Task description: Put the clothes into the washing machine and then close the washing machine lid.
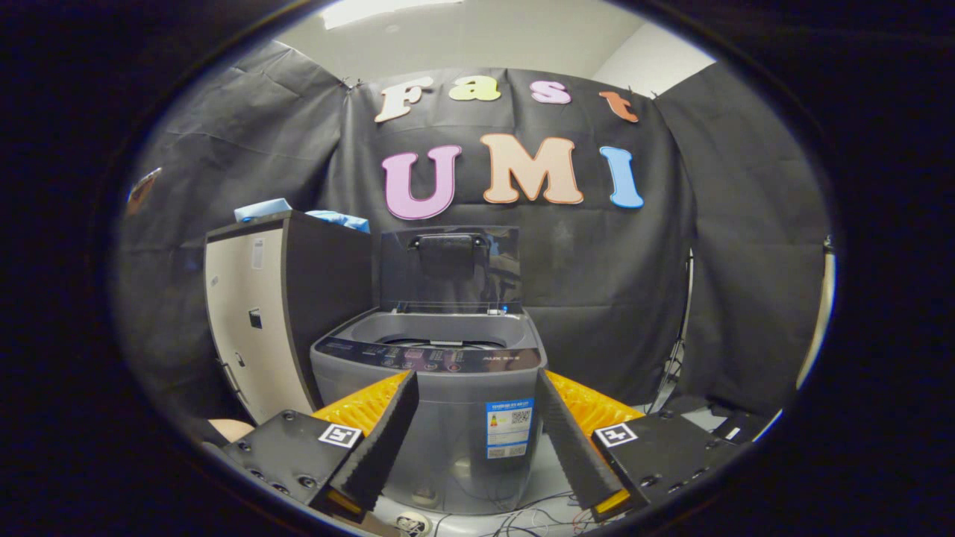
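Blue clothes (262, 209) are seen heaped on top of a cabinet (257, 313), beyond the fingers and to their left. Straight ahead of the gripper (477, 429), a grey washer (440, 395) is framed between the fingers, its clear lid (450, 268) raised upright at the back and its drum open. The fingers are spread wide apart and nothing is held between them.

Dim booth lit by a ceiling panel (388, 11); soft glare on the washing machine (448, 395) and its raised clear lid (450, 268); fisheye bends the edges, focus sharp at centre
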The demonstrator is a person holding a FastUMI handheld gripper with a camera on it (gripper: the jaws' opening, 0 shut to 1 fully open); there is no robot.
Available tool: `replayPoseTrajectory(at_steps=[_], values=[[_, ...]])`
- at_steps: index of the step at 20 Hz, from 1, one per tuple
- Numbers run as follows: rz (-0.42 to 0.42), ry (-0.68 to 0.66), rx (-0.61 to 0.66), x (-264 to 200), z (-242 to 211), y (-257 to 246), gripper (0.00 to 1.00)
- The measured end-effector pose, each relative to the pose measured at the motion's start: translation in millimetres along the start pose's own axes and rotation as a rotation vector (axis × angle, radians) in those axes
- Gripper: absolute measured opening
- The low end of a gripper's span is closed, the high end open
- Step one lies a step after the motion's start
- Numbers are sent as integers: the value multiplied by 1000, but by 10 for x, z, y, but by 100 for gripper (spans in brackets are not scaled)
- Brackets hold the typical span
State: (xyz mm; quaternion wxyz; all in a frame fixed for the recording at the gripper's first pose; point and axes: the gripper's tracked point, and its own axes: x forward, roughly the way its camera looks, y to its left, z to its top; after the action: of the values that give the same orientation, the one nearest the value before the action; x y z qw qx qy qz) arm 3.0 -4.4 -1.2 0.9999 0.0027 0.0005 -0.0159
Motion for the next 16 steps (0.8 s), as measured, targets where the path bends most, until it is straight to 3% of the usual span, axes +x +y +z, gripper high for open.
replayPoseTrajectory(at_steps=[3, 7, 11, 16], values=[[-7, 12, 30, 144, 118, 90, 97], [48, -30, 71, 570, 810, 477, 97], [173, -66, 64, 1073, 1589, 1199, 97], [324, -106, -68, 1766, 2281, 2278, 98]])
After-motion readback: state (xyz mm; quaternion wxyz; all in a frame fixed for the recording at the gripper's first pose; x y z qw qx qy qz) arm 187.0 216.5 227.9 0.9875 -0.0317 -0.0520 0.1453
